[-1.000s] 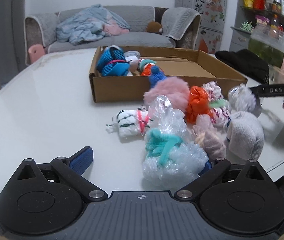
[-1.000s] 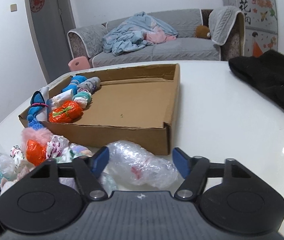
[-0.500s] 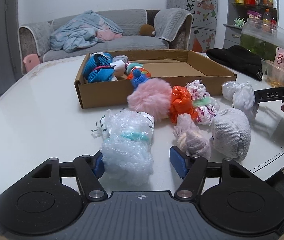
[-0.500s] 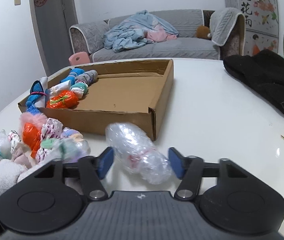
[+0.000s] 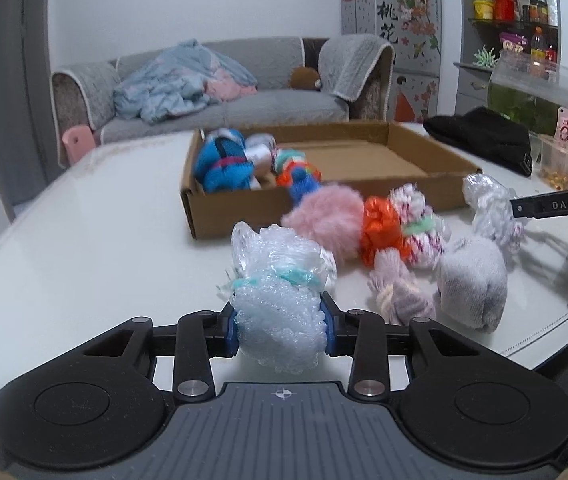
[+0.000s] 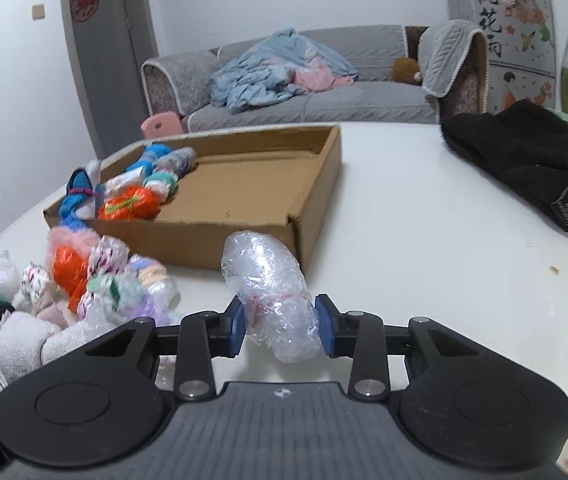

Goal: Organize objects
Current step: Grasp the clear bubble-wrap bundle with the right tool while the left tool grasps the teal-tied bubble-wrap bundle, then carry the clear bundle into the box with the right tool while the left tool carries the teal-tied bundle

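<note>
My left gripper (image 5: 280,330) is shut on a bubble-wrap bundle tied with teal (image 5: 278,304) at the near side of the white table. My right gripper (image 6: 280,330) is shut on a clear plastic-wrapped roll with a red tie (image 6: 270,292), just in front of the cardboard box's near corner. The shallow cardboard box (image 5: 435,176) (image 6: 315,216) holds several rolled socks at its left end (image 5: 224,164). A pile of bundles lies in front of it: pink fluffy ball (image 5: 325,216), orange bundle (image 5: 379,226), grey sock ball (image 5: 471,280).
A black knit hat (image 6: 523,160) lies on the table right of the box. A fish bowl (image 5: 535,96) and a snack cup (image 5: 567,160) stand at the far right. A grey sofa (image 5: 224,100) is behind the table. The table's edge (image 5: 555,320) runs close on the right.
Both grippers have closed: the left onto the bubble-wrap bundle, the right onto the plastic-wrapped roll. Both had stood open around them half a second ago.
</note>
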Action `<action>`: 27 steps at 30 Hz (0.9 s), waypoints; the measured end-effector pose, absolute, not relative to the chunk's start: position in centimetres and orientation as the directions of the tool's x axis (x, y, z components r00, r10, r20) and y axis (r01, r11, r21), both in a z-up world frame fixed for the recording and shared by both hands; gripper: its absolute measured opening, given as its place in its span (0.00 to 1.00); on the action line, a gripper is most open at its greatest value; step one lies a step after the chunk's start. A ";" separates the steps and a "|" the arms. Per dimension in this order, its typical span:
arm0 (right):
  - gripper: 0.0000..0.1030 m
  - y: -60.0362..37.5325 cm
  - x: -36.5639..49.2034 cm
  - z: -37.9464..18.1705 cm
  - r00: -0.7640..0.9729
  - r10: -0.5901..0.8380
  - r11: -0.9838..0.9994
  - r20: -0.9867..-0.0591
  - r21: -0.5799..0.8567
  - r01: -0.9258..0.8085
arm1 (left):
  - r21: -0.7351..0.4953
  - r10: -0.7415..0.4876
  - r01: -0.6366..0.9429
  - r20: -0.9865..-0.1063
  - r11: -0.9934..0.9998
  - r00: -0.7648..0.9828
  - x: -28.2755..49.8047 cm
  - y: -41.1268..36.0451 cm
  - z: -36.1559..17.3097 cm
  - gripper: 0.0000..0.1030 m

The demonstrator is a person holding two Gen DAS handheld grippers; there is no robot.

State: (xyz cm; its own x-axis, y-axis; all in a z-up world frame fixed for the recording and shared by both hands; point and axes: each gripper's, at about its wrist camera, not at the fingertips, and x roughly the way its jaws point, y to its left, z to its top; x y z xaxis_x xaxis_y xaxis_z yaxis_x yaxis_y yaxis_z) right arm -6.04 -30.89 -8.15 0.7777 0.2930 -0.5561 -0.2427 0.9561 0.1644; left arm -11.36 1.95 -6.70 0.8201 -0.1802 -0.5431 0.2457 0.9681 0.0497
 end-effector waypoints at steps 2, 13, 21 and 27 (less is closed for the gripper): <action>0.32 -31.4 -6.1 -7.6 0.786 0.292 0.957 -0.546 0.166 -0.239 | 0.049 -0.175 0.236 -0.532 0.971 0.829 -11.3 2.4 -6.1 0.42; 0.32 -32.0 -4.3 -2.2 0.849 0.307 0.952 -0.430 0.151 -0.267 | 0.084 -0.199 0.257 -0.427 0.963 0.882 -7.9 2.4 -0.4 0.42; 0.32 -30.1 -0.1 1.0 0.858 0.354 0.935 -0.372 0.108 -0.339 | 0.085 -0.278 0.339 -0.409 0.937 0.869 -1.4 -0.7 2.9 0.42; 0.32 -28.9 4.8 1.2 0.833 0.397 0.917 -0.386 0.138 -0.374 | 0.090 -0.305 0.384 -0.457 0.919 0.836 6.0 -3.5 3.2 0.42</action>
